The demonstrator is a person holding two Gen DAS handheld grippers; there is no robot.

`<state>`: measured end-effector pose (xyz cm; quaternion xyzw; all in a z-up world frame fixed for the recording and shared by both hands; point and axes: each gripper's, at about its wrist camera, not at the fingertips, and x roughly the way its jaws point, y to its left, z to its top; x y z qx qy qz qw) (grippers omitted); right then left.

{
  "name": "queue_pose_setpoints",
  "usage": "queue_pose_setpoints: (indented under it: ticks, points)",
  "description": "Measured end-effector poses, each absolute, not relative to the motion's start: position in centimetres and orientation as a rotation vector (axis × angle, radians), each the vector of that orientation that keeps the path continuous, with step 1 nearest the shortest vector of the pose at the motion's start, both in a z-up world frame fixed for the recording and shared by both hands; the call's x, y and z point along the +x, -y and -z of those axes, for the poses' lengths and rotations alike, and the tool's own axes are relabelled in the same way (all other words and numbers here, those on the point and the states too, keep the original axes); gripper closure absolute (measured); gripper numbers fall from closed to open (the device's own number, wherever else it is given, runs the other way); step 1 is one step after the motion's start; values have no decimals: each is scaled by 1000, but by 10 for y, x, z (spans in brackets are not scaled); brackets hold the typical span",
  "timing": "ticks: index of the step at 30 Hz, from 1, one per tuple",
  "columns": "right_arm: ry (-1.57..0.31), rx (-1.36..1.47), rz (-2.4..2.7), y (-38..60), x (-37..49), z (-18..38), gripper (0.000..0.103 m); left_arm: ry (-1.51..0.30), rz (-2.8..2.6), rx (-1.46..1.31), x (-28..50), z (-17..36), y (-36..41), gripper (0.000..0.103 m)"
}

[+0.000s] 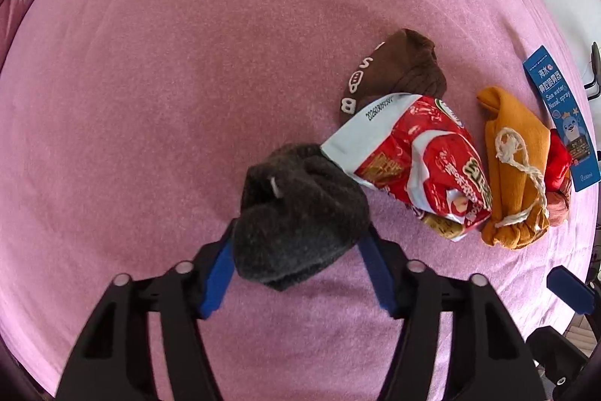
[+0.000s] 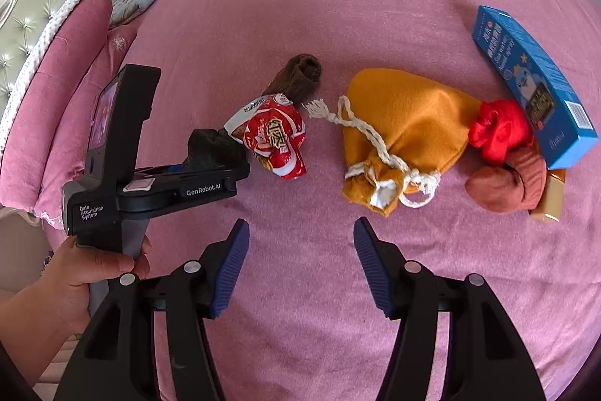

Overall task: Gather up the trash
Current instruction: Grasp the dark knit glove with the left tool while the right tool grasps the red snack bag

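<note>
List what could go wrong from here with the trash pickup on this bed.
1. The left gripper straddles the dark grey sock, which looks like clothing, not trash; it may be collected by mistake.
2. The red snack wrapper touches that sock and overlaps the brown sock, so a lift could drag it.
3. The right gripper is open and empty above bare sheet.

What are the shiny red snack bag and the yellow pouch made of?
The red snack bag looks like thin plastic foil: glossy and crinkled, with a silvery inside at its torn end. The yellow drawstring pouch looks like matte woven or felt-like cloth, soft and folded, tied with a twisted white cord, probably cotton.
</note>
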<state>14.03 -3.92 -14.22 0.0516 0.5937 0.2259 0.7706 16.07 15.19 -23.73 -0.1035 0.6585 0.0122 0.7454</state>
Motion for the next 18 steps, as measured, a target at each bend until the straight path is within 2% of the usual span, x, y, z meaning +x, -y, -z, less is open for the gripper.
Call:
queue_pose_setpoints:
  ticks: [2,5,13,16,17,18]
  points:
    - [-1284,110,-500,32,150,143,45,-1432,-3,-245,164,238,-156,60]
    - [-1291,108,-510,22,165,148,45,-1423,39,-267,163,237,-163,69]
    - [-1322,90,-548,-16,193,166,45,-1389,103,-334,142,228,-197,71]
    - [-1353,90,-550,-28,199,177,53,-1379,100,-359,133,223,-208,71]
    - [-1366,86,-548,-32,200,180,68,-1376,100,-363,130,220,-210,71]
    - [-1381,89,-551,-34,201,184,73,-1374,101,-365,132,220,-208,71]
